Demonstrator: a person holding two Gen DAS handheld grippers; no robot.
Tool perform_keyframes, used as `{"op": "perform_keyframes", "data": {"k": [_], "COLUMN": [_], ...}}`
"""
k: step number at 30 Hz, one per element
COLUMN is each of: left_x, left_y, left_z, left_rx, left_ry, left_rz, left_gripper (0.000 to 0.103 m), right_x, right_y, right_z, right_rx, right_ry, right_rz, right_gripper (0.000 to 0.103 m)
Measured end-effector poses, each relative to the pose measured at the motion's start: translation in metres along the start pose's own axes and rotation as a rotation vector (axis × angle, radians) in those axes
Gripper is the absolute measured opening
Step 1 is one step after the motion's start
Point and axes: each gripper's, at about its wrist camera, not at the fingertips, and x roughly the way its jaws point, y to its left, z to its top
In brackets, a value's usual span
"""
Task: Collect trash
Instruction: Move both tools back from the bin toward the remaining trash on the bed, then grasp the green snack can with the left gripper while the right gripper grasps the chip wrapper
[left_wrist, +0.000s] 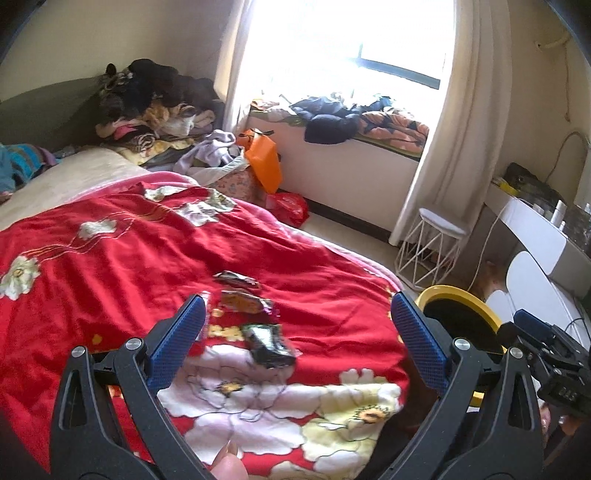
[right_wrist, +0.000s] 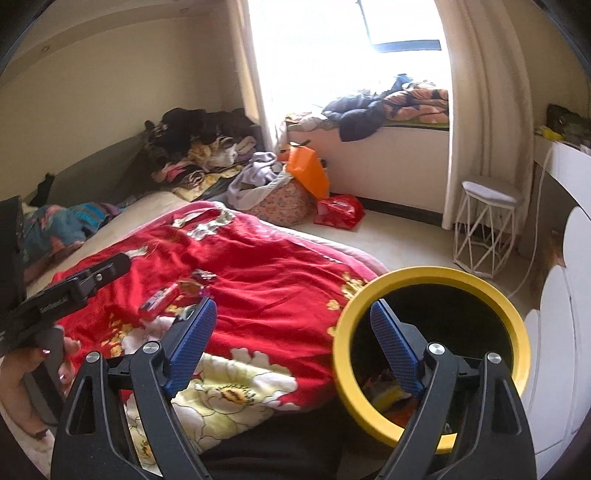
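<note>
left hand-held gripper (left_wrist: 297, 332): jaws wide, nothing between the pads, poised over the near end of the bed. right hand-held gripper (right_wrist: 291, 343): jaws wide, empty; one finger seen against the mouth of the yellow-rimmed bin (right_wrist: 519, 325), the other over the quilt. no contact with the rim discernible.

trash located on the red floral quilt (left_wrist: 110, 258): a dark wrapper (left_wrist: 271, 345) nearest, lying between the left fingers in view but below them; a crumpled foil wrapper (left_wrist: 245, 302) just beyond; a third wrapper (left_wrist: 236, 278) a little further on. a red packet (right_wrist: 159, 299) noted beside these in the right view. bin standing off the bed's corner, some litter already visible inside.

further back: clothes pile (left_wrist: 147, 103) at the head of the bed, orange bag (left_wrist: 264, 162), wire stool (left_wrist: 430, 251), window seat.

step judged: approach to the next pick, none yet grasped. next move calls for lowering the left jaws over the dark wrapper, closing without pinching the quilt, then carrying across to the bin.
</note>
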Motion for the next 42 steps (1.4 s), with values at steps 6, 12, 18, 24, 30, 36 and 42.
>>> {"op": "perform_keyframes", "data": {"k": [6,12,18,24,30,36,42], "left_x": [-0.006,-0.009,-0.010,-0.008,-0.007,0.000,0.010], "left_y": [0.020,0.036,0.056,0.076,0.094,0.108,0.113], "left_z": [0.001,0.000,-0.001,-0.005,-0.010,-0.014,-0.018], "left_rx": [-0.030,-0.046,-0.076,-0.107,-0.130,-0.173,-0.191], "left_ry": [-0.008,-0.013,-0.004,0.014,0.034,0.070,0.101], "left_rz": [0.020,0.043,0.058,0.079,0.095,0.083,0.052], "left_gripper": [0.092,0.092,0.092,0.092,0.092,0.092,0.080], "right_x": [0.004,0.009,0.017,0.026,0.041,0.068,0.096], "right_y": [0.023,0.047,0.063,0.075,0.084,0.092,0.100], "right_z": [0.003,0.003,0.004,0.008,0.011,0.015,0.016], "right_rx": [-0.040,-0.087,-0.120,-0.151,-0.180,-0.194,-0.221], "right_ry": [0.004,0.010,0.020,0.024,0.040,0.080,0.115], "right_rz": [0.034,0.064,0.082,0.093,0.106,0.132,0.138], "right_gripper": [0.083,0.084,0.084,0.084,0.084,0.084,0.084]}}
